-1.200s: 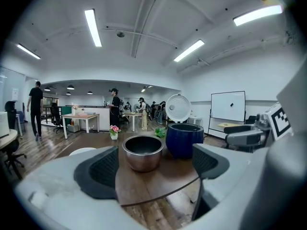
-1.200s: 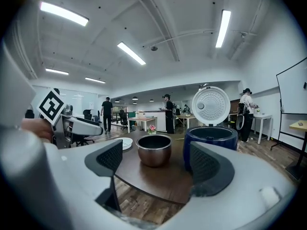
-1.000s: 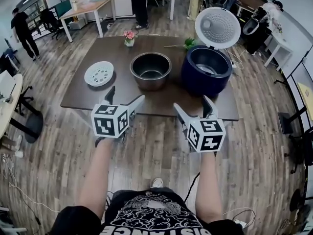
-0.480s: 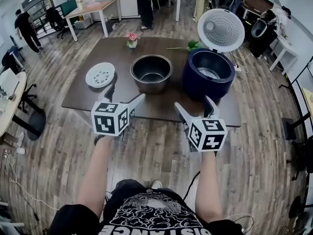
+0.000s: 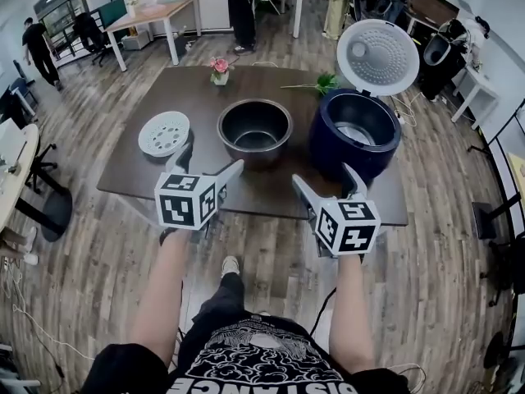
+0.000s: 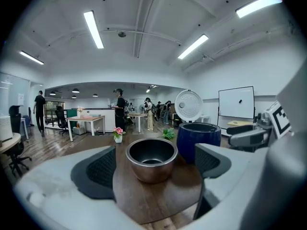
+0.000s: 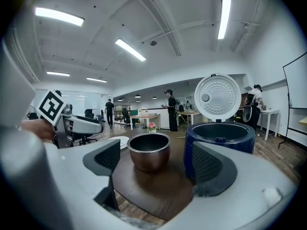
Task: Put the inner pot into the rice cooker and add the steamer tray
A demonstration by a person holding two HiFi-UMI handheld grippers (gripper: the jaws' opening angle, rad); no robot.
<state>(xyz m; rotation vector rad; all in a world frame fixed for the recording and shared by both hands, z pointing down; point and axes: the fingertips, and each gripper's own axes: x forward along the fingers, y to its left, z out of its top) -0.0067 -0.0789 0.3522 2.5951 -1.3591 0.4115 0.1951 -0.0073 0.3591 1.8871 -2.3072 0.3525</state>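
Since half a second before, the person's shoe [image 5: 230,265] had come forward toward the tabletop [image 5: 246,191]. Both grippers had kept just short of its near edge. The white steamer tray [image 5: 164,132] lay at the left. The left gripper [image 5: 212,158] held its jaws apart on nothing. The inner pot [image 5: 255,130] stood mid-table, outside the rice cooker [image 5: 354,142] just beside it. The right gripper [image 5: 322,175] was likewise wide and empty. The cooker's lid [image 5: 377,57] stood raised. In the right gripper view, a jaw hid most of the tray.
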